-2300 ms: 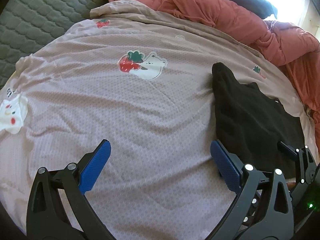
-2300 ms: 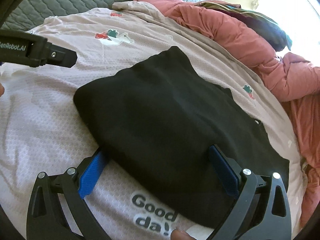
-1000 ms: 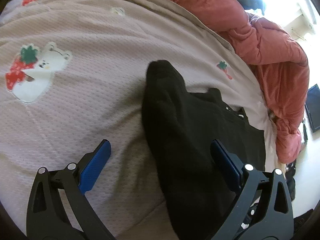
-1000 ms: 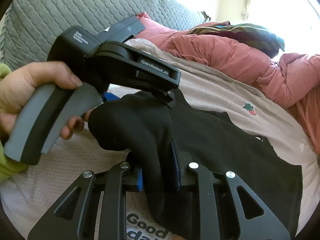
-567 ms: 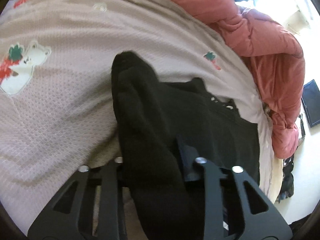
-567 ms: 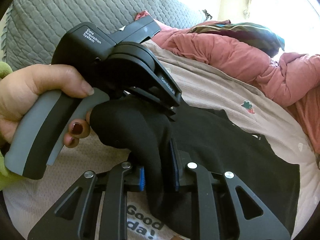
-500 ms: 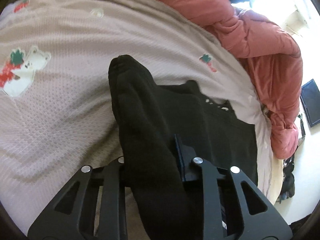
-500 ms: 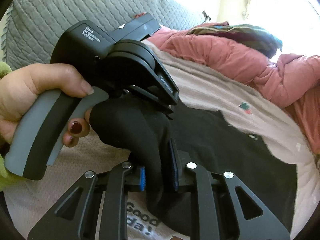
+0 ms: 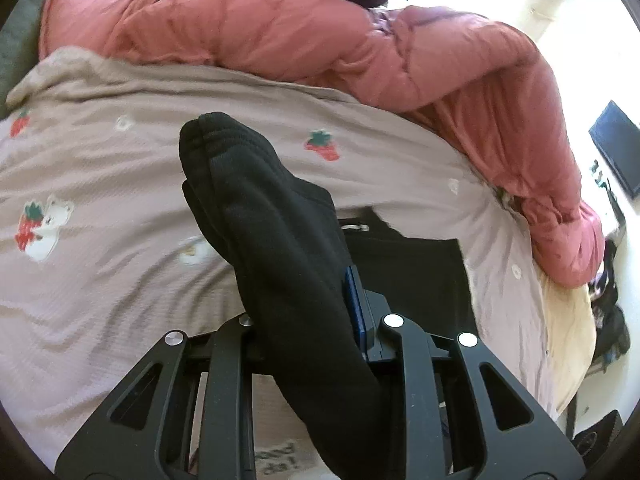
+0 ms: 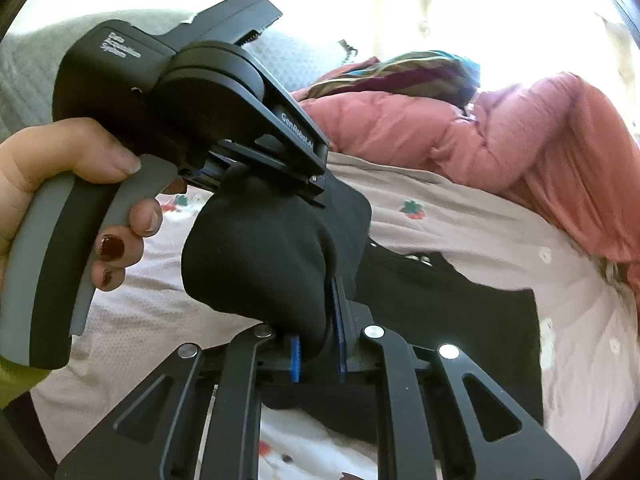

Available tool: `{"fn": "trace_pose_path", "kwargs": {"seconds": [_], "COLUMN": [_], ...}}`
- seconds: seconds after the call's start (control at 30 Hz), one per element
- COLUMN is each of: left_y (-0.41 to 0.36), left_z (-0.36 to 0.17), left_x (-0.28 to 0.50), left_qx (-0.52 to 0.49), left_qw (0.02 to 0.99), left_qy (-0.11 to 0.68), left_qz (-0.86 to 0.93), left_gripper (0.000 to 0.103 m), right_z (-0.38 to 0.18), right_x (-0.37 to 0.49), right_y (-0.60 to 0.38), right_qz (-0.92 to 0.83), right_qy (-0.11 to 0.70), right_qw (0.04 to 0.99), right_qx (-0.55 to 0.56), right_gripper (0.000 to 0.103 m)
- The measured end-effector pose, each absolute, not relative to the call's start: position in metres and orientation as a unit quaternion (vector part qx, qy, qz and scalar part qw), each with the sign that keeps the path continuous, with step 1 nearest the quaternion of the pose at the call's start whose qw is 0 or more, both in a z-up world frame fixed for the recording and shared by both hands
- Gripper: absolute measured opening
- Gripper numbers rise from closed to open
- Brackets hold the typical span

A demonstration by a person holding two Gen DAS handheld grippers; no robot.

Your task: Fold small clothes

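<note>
A: So, where is the black garment [image 9: 280,248]?

B: Half lifted off the bed [image 9: 120,280], pinched in the left tool [image 9: 304,304]; the right tool [image 10: 318,340] is closing on it. Thick bunched cloth might slip, skewing the fold.

Garment [image 9: 280,248] on sheet [image 9: 100,280] (quilt [image 9: 360,52] behind) —

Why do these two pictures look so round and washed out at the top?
Both wrist views use fisheye lenses, so edges curve and corners go black. In the right wrist view, window light bleaches the top. In the left wrist view, glare whitens the upper right, and the pale pink printed bedsheet looks slightly smeared.
</note>
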State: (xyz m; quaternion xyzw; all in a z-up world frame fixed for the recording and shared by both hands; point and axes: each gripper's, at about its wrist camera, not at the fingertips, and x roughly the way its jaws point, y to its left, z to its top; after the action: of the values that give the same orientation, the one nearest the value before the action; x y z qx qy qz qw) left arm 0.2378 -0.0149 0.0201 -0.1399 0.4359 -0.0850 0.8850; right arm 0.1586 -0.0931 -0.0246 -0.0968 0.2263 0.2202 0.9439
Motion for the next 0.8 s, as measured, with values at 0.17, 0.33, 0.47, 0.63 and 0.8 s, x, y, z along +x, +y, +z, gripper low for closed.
{"fn": "trace_pose_path", "kwargs": {"seconds": [0.17,0.33,0.47,0.63,0.8], "left_y": [-0.050,-0.080,-0.100,-0.119,-0.132], "left_z": [0.028,0.027,0.023,0.017,0.010], "left_x": [0.239,0.243,0.248,0.252,0.256], "left_qx": [-0.112,-0.096,-0.084,-0.073,-0.067], "left_qw": [0.888,0.886,0.883,0.878,0.874], "left_qy": [0.436,0.442,0.450,0.459,0.467], "left_qz": [-0.095,-0.102,-0.107,-0.111,-0.118], "left_gripper": [0.016,0.016,0.016,0.016,0.016], "right_z": [-0.022,-0.023,-0.027,-0.035,-0.042], "right_x": [0.156,0.157,0.159,0.157,0.163], "right_y": [-0.123,-0.150,-0.166,-0.186,-0.199], "right_qz": [0.211,0.204,0.199,0.193,0.187], "right_qy": [0.225,0.229,0.233,0.244,0.258], "right_qw": [0.949,0.951,0.952,0.950,0.947], "right_qx": [-0.065,-0.035,-0.020,0.006,0.028], "right_gripper": [0.011,0.011,0.011,0.011,0.011]}}
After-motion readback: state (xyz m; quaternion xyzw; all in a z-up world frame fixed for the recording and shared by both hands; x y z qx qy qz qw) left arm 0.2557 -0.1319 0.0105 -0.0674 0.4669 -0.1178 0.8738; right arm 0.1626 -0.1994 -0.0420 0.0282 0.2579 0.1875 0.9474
